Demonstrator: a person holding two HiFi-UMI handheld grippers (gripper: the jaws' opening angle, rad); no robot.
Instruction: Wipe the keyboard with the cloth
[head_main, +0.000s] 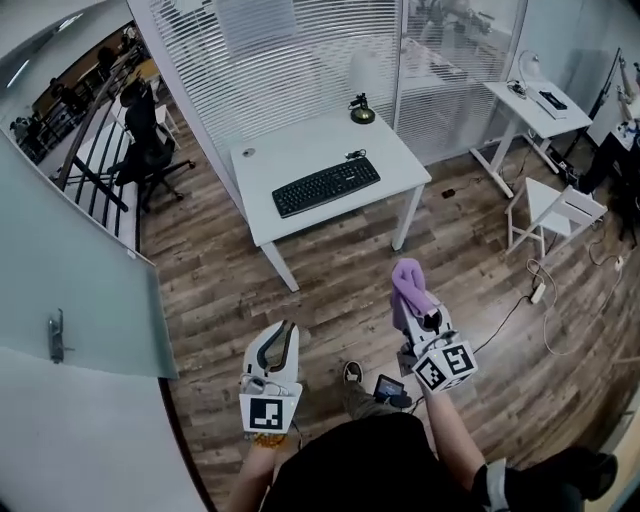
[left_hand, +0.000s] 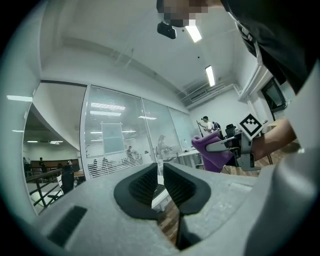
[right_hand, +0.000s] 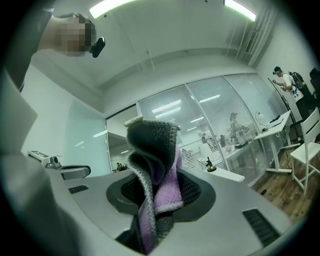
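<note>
A black keyboard (head_main: 326, 185) lies on a white table (head_main: 300, 150) some way ahead of me across the wooden floor. My right gripper (head_main: 422, 318) is shut on a purple cloth (head_main: 409, 285), which stands up folded between its pads (right_hand: 192, 187); the same cloth (right_hand: 152, 165) fills the middle of the right gripper view. My left gripper (head_main: 283, 338) hangs beside it to the left, shut with nothing between its pads (left_hand: 145, 184). In the left gripper view the cloth (left_hand: 214, 152) and the right gripper show at the right. Both grippers are well short of the table.
A small black lamp (head_main: 361, 110) and a small round object (head_main: 248, 152) sit on the keyboard's table. A black office chair (head_main: 145, 140) stands at the left, a second white desk (head_main: 530, 105) and a white chair (head_main: 560, 210) at the right. Cables (head_main: 545, 300) trail on the floor. A glass partition (head_main: 300, 50) backs the table.
</note>
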